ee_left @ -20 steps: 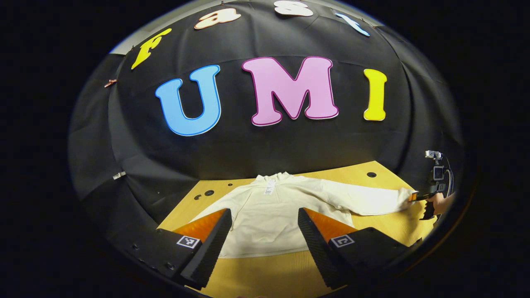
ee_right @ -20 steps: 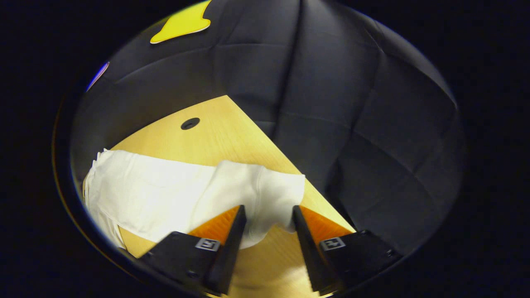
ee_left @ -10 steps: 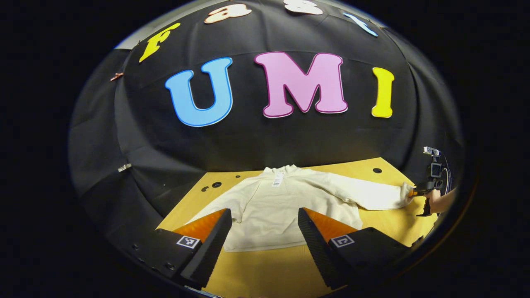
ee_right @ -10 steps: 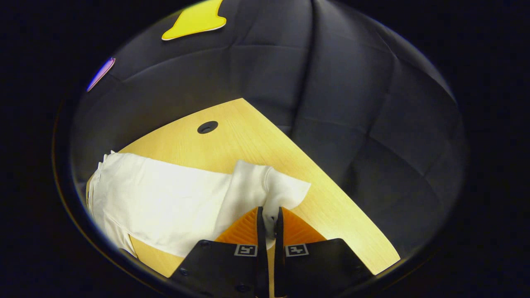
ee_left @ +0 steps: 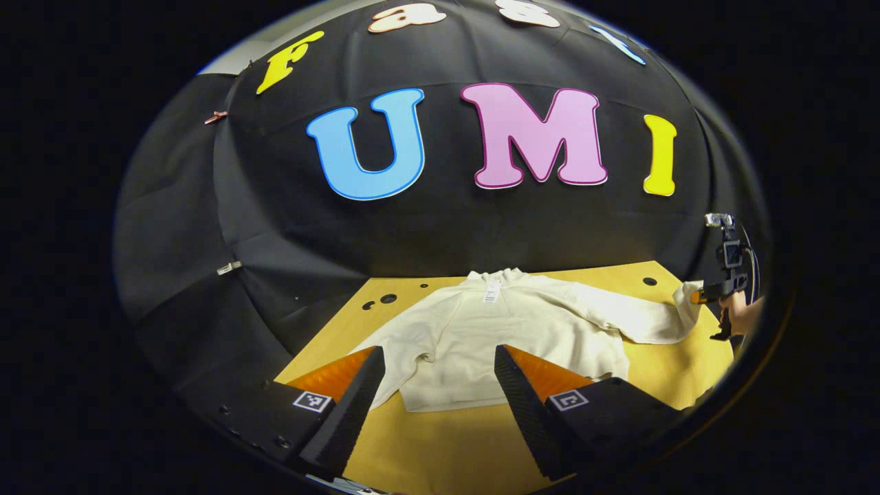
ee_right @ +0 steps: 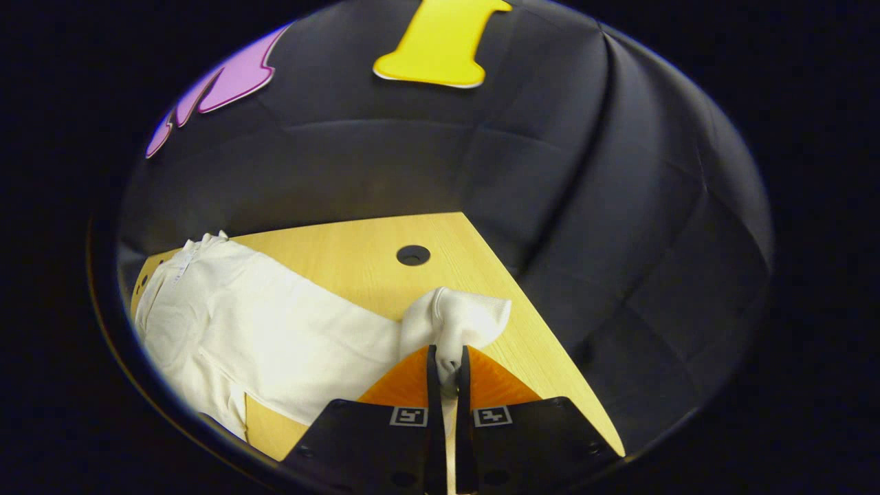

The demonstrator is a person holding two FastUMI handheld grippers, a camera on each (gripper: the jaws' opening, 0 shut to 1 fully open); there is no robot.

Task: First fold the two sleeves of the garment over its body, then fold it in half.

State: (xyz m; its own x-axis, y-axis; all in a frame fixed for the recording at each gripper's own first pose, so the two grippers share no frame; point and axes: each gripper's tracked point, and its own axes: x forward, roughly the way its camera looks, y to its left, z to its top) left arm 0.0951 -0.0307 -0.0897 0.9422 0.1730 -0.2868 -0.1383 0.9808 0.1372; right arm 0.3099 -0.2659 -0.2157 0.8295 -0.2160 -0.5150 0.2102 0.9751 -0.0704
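Fabric of the cream long-sleeved pullover (ee_left: 509, 337), spread flat on the pale wooden table (ee_left: 454, 447), is pinched at its outstretched sleeve cuff (ee_right: 457, 323) by the clenched right gripper (ee_right: 445, 371), apparently to fold it inward, while the left gripper (ee_left: 436, 385) hovers released above the hem.

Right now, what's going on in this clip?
A person is folding a cream sweatshirt spread on a wooden table, using a gripper in each hand. The right gripper is shut on the cuff of one sleeve, with the cuff raised off the table at the table's edge. The left gripper hangs open above the near hem, touching nothing. The other sleeve lies out flat, so neither sleeve is folded over the body yet.
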